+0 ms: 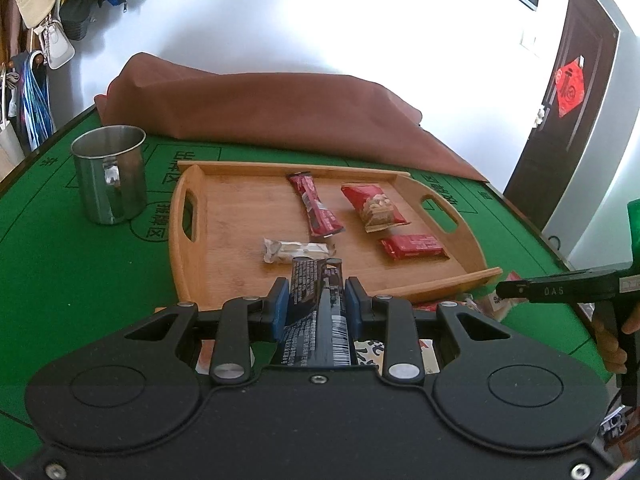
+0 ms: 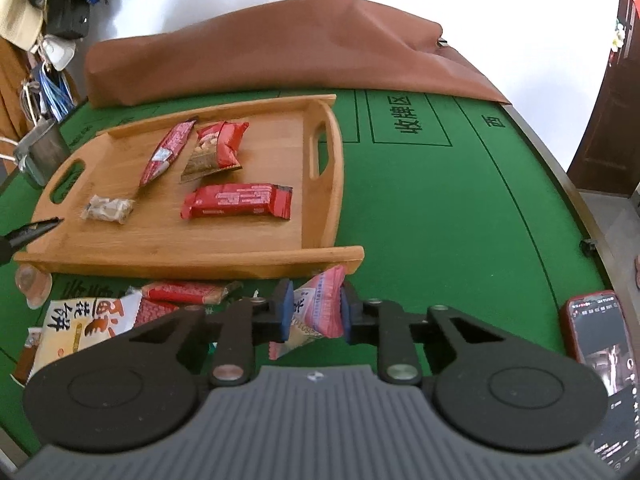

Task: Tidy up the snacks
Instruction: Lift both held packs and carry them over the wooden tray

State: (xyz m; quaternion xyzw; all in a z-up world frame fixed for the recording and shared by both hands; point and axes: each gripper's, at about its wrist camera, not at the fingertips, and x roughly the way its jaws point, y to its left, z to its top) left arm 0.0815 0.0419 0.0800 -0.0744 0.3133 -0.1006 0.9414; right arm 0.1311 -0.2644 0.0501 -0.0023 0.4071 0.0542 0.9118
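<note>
Green felt table (image 2: 420, 208) with dark printed lines and characters; wooden tray (image 2: 320, 258) sits on it toward the middle; steel mug (image 1: 109, 176) upright on the felt just beside the tray's handle end; brown cloth (image 1: 280, 108) heaped along the far edge; loose snack packets (image 2: 86, 322) on the felt against the tray's near rim, possibly overlapping, view partly blocked; red-cased phone (image 2: 600, 344) lying screen-up near the table's edge.
</note>
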